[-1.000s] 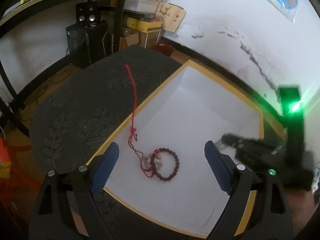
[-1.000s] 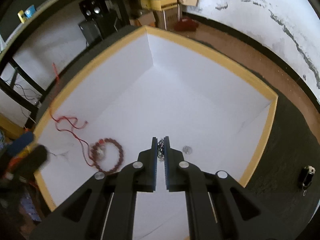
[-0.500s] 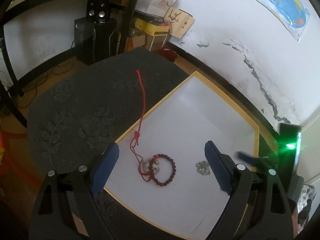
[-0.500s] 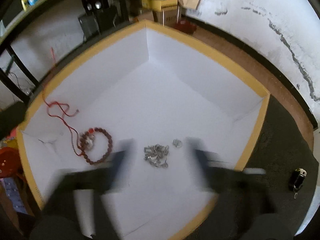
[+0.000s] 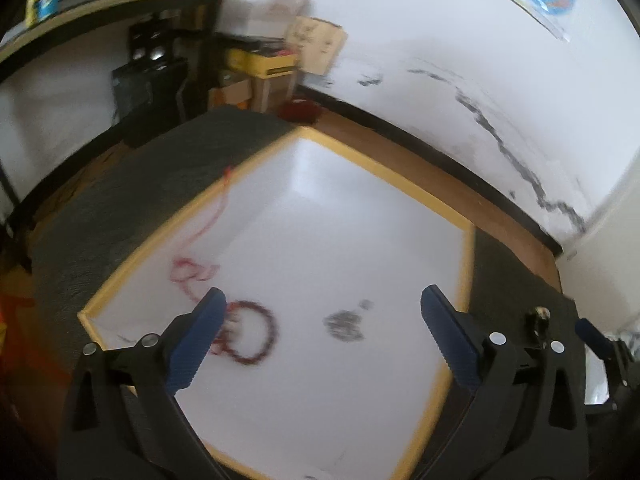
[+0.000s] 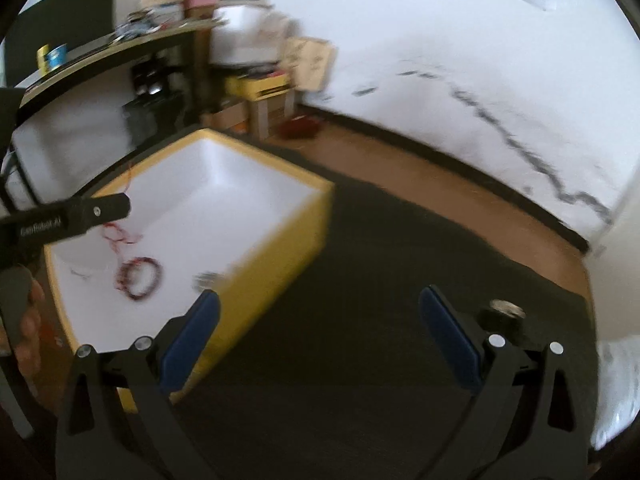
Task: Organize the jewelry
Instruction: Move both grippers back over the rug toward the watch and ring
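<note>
A white box with a yellow rim (image 5: 384, 170) stands on dark patterned cloth. On its floor lie a dark bead bracelet (image 5: 252, 338), a red cord (image 5: 196, 272) that trails up to the left rim, and a small silver chain pile (image 5: 346, 324). My left gripper (image 5: 322, 300) hovers above the box floor, its jaws opening, with nothing between the pads. My right gripper (image 6: 320, 298) is open and empty over the cloth, to the right of the box (image 6: 276, 272). From there the bracelet (image 6: 140, 278), cord (image 6: 118, 236) and chain (image 6: 208, 278) show blurred.
A small dark object (image 6: 502, 312) lies on the cloth by the right gripper's right finger; it also shows as a small dark object (image 5: 538, 316). A person's hand (image 6: 24, 320) is at the left edge. Shelves, speakers and cardboard boxes stand by the far wall.
The right gripper opened, left the silver chain on the box floor, and drew back out of the box over the cloth. The left gripper shifted over the box and its jaws widened.
</note>
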`<state>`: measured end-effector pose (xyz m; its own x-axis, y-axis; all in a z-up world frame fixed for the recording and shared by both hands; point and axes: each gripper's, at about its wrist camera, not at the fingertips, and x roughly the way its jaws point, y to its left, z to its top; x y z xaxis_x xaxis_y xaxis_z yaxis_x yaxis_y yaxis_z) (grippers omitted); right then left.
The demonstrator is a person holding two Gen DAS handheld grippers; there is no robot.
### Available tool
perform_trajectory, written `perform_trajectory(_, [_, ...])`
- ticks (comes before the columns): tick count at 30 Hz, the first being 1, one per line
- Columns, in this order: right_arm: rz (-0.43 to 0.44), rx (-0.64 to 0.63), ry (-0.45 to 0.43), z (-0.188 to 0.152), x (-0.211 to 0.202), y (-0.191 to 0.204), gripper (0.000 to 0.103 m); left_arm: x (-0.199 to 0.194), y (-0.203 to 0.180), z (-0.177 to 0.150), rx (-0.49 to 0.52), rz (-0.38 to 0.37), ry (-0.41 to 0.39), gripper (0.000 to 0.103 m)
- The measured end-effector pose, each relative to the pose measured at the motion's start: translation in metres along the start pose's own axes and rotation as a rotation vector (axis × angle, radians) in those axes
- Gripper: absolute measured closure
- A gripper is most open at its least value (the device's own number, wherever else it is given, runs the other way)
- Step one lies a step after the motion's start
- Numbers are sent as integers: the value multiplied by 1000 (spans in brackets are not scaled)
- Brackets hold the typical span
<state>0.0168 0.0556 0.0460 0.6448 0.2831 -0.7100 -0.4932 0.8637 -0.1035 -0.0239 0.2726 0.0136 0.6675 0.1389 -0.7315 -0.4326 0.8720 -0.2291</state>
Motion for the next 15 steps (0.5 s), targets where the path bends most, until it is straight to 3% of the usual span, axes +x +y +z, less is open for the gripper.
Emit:
perform_trajectory(7, [-200,191,4,-56,-21,-110,7,-2,-100,-29,229,-58,-30,6])
perform_trajectory(15, [-315,334,27,-108,-45,-201,7,9,-220,-70,388,-180,-17,6])
